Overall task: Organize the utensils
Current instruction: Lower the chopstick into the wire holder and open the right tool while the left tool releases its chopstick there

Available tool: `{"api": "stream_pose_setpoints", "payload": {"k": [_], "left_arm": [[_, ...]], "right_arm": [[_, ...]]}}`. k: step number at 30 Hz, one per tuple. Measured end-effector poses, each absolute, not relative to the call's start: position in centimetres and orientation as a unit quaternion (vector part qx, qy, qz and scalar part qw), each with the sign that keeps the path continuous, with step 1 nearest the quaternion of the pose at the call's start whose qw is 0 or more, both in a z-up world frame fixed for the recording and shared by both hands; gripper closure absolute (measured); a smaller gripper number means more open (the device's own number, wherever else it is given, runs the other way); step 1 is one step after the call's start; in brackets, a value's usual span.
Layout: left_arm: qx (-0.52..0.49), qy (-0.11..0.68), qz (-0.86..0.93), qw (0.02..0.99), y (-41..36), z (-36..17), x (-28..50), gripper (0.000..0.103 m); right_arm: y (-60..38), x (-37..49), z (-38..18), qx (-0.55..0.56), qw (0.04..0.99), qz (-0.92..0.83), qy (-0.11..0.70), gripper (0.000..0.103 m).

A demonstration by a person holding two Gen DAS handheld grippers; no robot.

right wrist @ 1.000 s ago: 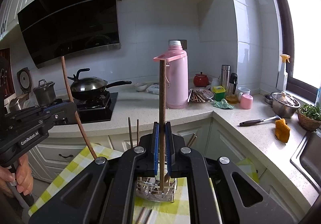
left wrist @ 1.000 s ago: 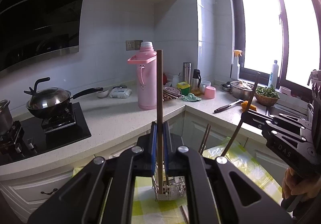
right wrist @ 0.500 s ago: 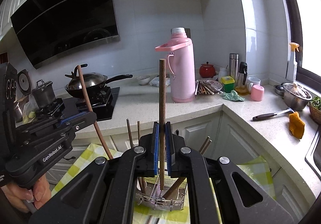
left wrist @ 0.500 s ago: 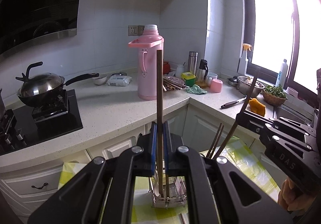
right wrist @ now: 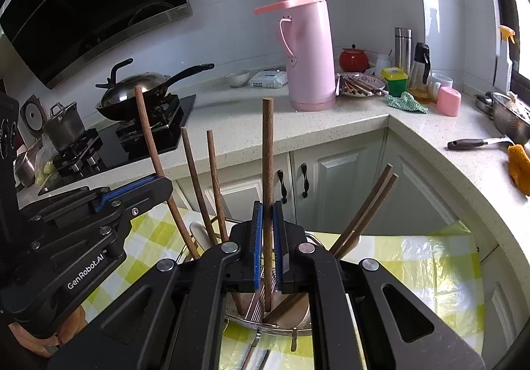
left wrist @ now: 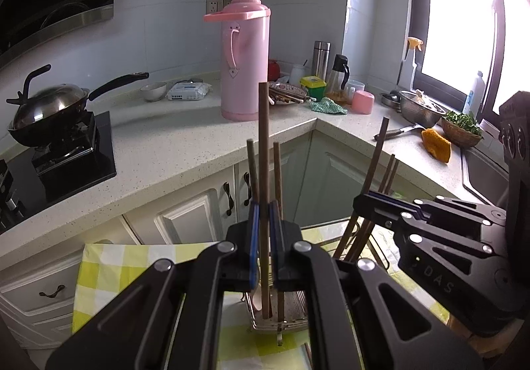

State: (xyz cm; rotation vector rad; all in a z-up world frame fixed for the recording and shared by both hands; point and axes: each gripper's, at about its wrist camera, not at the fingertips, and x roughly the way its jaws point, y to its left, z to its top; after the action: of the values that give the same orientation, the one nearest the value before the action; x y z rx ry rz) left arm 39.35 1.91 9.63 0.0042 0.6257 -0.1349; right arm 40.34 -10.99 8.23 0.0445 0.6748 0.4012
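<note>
My left gripper (left wrist: 264,217) is shut on a brown wooden chopstick (left wrist: 263,151) held upright, its lower tip inside the wire utensil basket (left wrist: 281,325). My right gripper (right wrist: 267,220) is shut on another wooden chopstick (right wrist: 267,151), also upright with its tip in the basket (right wrist: 281,323). Several other chopsticks (right wrist: 212,177) lean in the basket. The right gripper shows in the left wrist view (left wrist: 367,201), the left gripper in the right wrist view (right wrist: 155,182). The basket stands on a yellow checked cloth (left wrist: 109,260).
More utensils lie on the cloth (right wrist: 430,270) below the basket. Behind is a white counter (left wrist: 172,151) with a pink thermos (left wrist: 243,61), a wok on the hob (left wrist: 49,104), a plate of chopsticks (right wrist: 361,83), cups, a knife (right wrist: 473,144) and a sink at the right.
Both grippers have come down and closer to the basket with their chopsticks, whose tips now reach into it. The counter has risen in both views.
</note>
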Motion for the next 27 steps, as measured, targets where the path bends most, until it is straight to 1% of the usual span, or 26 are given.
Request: {"api": "stream_pose_setpoints", "payload": {"k": [6, 13, 17, 18, 20, 21, 22, 25, 27], "left_arm": [[0.004, 0.329, -0.067, 0.942, 2.1, 7.2, 40.3, 0.097], [0.003, 0.337, -0.06, 0.94, 2.6, 5.5, 40.7, 0.096], [0.001, 0.338, -0.059, 0.939, 2.9, 5.3, 40.7, 0.092], [0.0, 0.337, -0.058, 0.94, 3.0, 5.3, 40.6, 0.091], [-0.002, 0.335, -0.055, 0.941, 3.1, 5.4, 40.5, 0.088], [-0.004, 0.333, -0.053, 0.941, 3.3, 5.5, 40.3, 0.084], [-0.005, 0.331, -0.052, 0.942, 3.4, 5.6, 40.1, 0.083], [-0.008, 0.324, -0.046, 0.945, 3.8, 5.9, 39.4, 0.077], [-0.009, 0.319, -0.041, 0.947, 4.2, 6.2, 38.8, 0.072]], "right_arm": [[-10.8, 41.8, 6.5, 0.022, 0.917, 0.197, 0.347, 0.096], [-10.8, 43.3, 5.6, 0.031, 0.916, 0.192, 0.351, 0.095], [-10.8, 43.6, 5.3, 0.026, 0.919, 0.18, 0.35, 0.093], [-11.1, 43.7, 5.3, 0.03, 0.919, 0.178, 0.35, 0.09], [-11.5, 43.8, 5.3, 0.034, 0.921, 0.17, 0.348, 0.08], [-11.7, 43.7, 5.3, 0.038, 0.922, 0.167, 0.346, 0.07], [-12.1, 43.6, 5.5, 0.042, 0.924, 0.165, 0.342, 0.063], [-12.7, 43.0, 6.1, 0.045, 0.929, 0.163, 0.33, 0.062], [-13.2, 42.5, 6.6, 0.045, 0.932, 0.158, 0.323, 0.062]]}}
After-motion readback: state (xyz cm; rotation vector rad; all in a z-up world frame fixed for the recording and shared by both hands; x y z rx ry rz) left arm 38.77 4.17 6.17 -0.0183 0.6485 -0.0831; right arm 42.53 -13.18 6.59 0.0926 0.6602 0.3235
